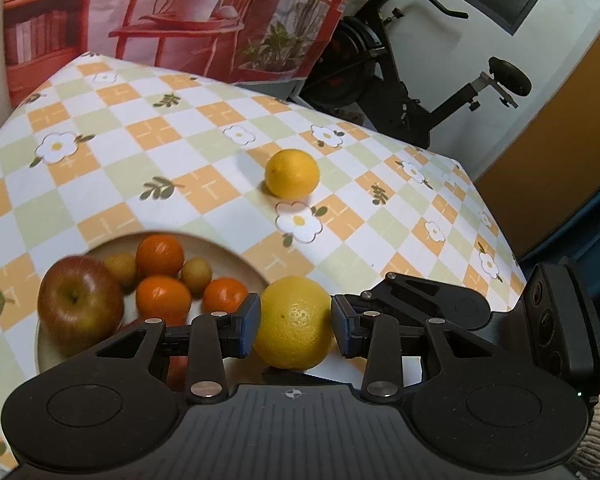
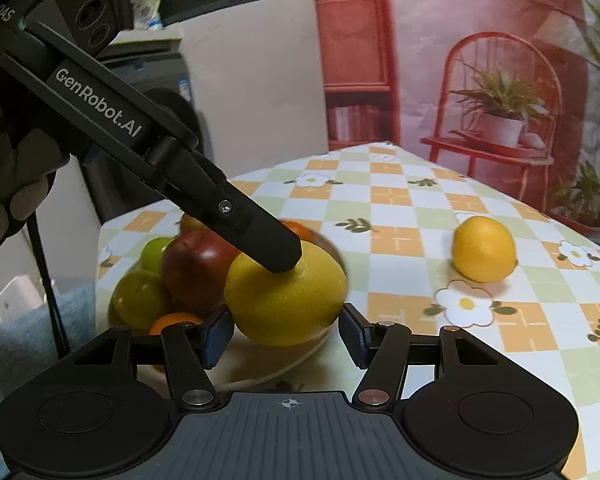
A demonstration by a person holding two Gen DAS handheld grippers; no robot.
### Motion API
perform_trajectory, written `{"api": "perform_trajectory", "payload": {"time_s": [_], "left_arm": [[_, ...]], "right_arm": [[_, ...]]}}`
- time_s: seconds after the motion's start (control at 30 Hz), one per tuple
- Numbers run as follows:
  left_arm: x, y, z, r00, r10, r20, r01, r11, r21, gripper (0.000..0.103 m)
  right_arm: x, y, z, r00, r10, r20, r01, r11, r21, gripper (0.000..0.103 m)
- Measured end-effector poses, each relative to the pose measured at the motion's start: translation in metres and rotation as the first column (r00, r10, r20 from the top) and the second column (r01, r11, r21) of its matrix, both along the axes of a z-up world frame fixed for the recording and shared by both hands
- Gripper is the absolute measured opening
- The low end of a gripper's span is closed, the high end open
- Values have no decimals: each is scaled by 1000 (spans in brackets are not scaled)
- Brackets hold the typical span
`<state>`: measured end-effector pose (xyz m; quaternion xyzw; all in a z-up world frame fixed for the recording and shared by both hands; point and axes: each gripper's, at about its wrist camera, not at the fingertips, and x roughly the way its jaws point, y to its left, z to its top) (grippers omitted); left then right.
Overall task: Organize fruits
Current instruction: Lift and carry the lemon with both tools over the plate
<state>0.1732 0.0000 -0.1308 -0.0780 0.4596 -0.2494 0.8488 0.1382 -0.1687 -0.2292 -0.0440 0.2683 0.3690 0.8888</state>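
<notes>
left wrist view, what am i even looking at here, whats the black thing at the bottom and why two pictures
There is no robot here. A person holds a hand-held gripper in each hand, and each gripper carries a wide-angle camera looking forward along its jaws. That gives two pictures, one from the left hand and one from the right.

The black shape at the bottom is the left gripper itself. Its jaws are closed on a yellow citrus fruit. In the other picture the right gripper sits just behind the same fruit. I cannot tell whether it touches it.

On the checked tablecloth stands a plate with an apple, oranges and some smaller fruit. A second yellow fruit lies alone further off.
</notes>
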Motion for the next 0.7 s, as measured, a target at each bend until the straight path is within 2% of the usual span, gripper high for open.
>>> {"api": "perform_trajectory", "payload": {"time_s": [0.7], "left_arm": [[-16, 16, -11, 1000, 11, -25, -10, 999, 35, 41]], "right_arm": [[-4, 32, -4, 995, 99, -13, -100, 986, -130, 54]]}}
